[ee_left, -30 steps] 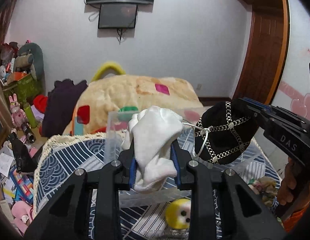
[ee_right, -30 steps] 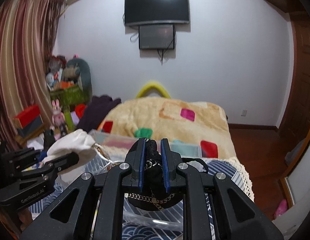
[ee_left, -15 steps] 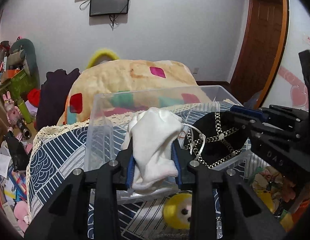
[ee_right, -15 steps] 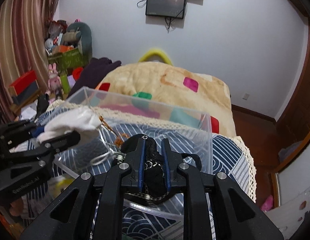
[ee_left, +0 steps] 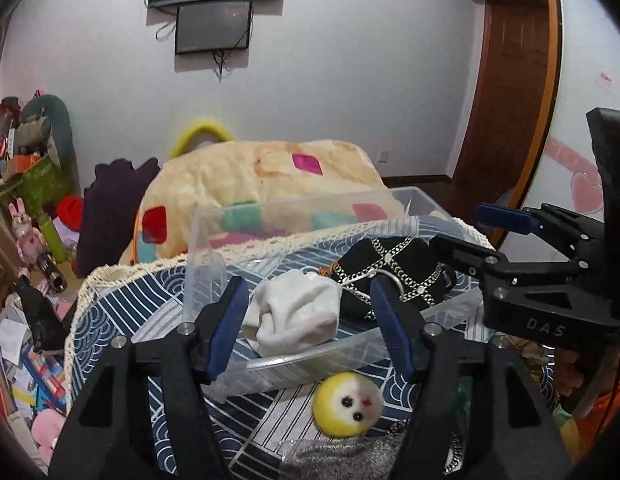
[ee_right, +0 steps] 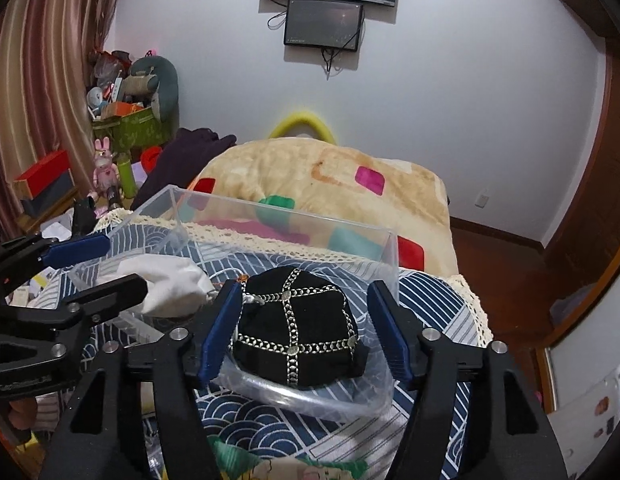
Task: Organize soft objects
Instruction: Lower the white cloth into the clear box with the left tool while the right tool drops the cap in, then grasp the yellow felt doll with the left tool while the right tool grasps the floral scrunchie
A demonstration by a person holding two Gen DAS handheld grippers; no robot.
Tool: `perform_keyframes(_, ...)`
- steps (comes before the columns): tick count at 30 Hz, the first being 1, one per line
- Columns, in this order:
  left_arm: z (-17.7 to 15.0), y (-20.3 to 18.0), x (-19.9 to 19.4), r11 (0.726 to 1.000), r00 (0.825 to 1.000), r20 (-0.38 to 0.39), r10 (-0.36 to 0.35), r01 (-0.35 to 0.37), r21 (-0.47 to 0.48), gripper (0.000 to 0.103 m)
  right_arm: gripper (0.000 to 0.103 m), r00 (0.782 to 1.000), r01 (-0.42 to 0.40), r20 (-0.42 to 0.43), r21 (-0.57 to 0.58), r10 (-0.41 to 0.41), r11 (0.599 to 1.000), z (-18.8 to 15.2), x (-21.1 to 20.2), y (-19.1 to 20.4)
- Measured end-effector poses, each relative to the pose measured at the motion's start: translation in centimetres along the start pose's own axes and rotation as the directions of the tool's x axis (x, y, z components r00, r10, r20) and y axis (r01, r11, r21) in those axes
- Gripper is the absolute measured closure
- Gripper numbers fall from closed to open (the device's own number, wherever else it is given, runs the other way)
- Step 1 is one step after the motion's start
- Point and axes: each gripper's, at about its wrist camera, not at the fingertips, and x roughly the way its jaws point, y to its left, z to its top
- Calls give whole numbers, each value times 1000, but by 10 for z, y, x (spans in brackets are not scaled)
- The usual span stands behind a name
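While the left gripper [ee_left: 310, 332] is hanging with its jaws spread wide around nothing, the white sock [ee_left: 294, 312] is lying inside the clear bin [ee_left: 206, 248], touching the black chained cap [ee_left: 394, 276] at its 2 o'clock. Likewise the right gripper [ee_right: 306, 328] is gaping, its fingers flanking the cap without contact.
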Motion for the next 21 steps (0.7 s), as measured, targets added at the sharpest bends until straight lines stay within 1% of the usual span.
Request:
perform_keyframes(1, 0, -1, -4, 1000, 1000, 9, 4, -4, 6, 32, 30, 1000, 3, 7, 3, -3, 1000, 0, -2, 0)
perform_keyframes(2, 0, -2, -8, 1000, 1000, 16, 7, -7, 9, 25, 25, 1000, 9, 19, 6, -9, 1000, 0, -5, 0)
perform_keyframes(4, 0, -3, -16, 1000, 999, 33, 9, -9, 11, 21, 22, 999, 22, 45, 10, -22, 1000, 0, -12, 0)
perform_keyframes(6, -1, -4, -23, 1000, 999, 51, 16, -17, 8, 15, 21, 997, 32, 65, 8, -32, 999, -1, -20, -1)
perform_keyframes(7, -2, -5, -27, 1000, 998, 57, 22, -22, 10, 13, 21, 997, 32, 73, 8, -33, 999, -1, -23, 0)
perform_keyframes(10, -5, -6, -37, 999, 996, 86, 41, -41, 9, 11, 21, 995, 21, 95, 18, -22, 1000, -3, -33, -2)
perform_keyframes(13, -10, -6, -45, 999, 994, 96, 47, -48, 14, 7, 21, 992, 24, 121, 26, -27, 999, -8, -45, -4)
perform_keyframes(19, -28, -7, -47, 998, 996, 62, 58, -60, 27, 6, 21, 992, 35, 123, 42, -40, 999, -26, -58, -11)
perform_keyframes(21, -35, -5, -44, 999, 998, 40, 49, -50, 17, 6, 21, 993, 40, 111, 56, -46, 998, -35, -60, -16)
